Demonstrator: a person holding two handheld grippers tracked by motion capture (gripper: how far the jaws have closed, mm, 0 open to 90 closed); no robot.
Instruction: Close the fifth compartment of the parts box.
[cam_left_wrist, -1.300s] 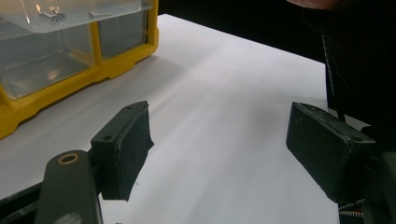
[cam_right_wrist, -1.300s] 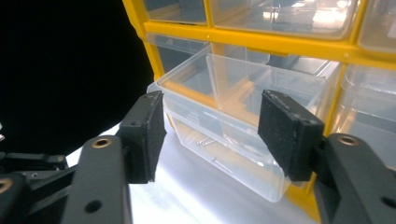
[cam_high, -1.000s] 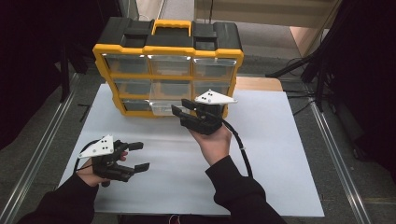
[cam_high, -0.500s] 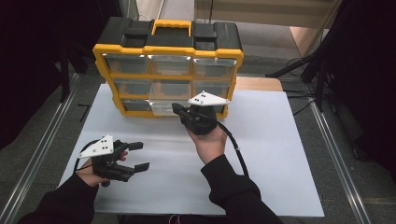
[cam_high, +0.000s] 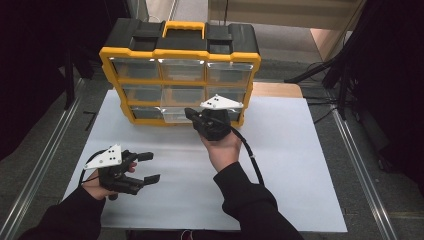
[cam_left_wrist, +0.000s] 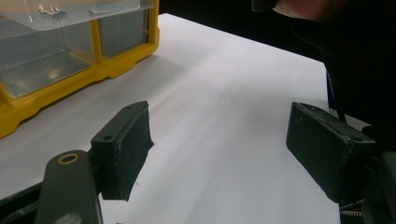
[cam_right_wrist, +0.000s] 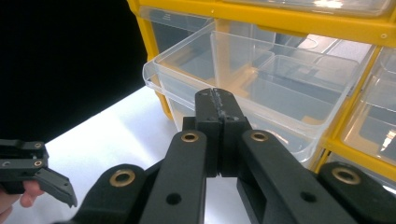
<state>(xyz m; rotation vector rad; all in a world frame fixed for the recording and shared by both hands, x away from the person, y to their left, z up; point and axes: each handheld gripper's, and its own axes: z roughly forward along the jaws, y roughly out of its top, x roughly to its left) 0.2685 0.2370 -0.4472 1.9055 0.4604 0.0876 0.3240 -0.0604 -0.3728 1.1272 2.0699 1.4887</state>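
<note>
Nearest, in front of the yellow organizer (cam_high: 180, 80), the left gripper (cam_high: 145, 167) rests low on the white table (cam_high: 300, 165), jaws spread and empty. Beyond it the right gripper (cam_right_wrist: 218, 105) has its jaws pressed together on nothing, tips at the front wall of the clear drawer (cam_right_wrist: 261, 84) — pulled part-way from the organizer's bottom row.

Risks: an off-centre shove could skew and jam the drawer, or slide the organizer backward.

Against the earlier frame, the right jaws have just been closing, nothing between them — the left gripper keeps its spot.

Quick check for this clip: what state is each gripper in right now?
Left gripper: open, nothing between the jaws, above the white table.
Right gripper: shut, jaws pressed together with nothing between them, at the front wall of the pulled-out clear drawer.
</note>
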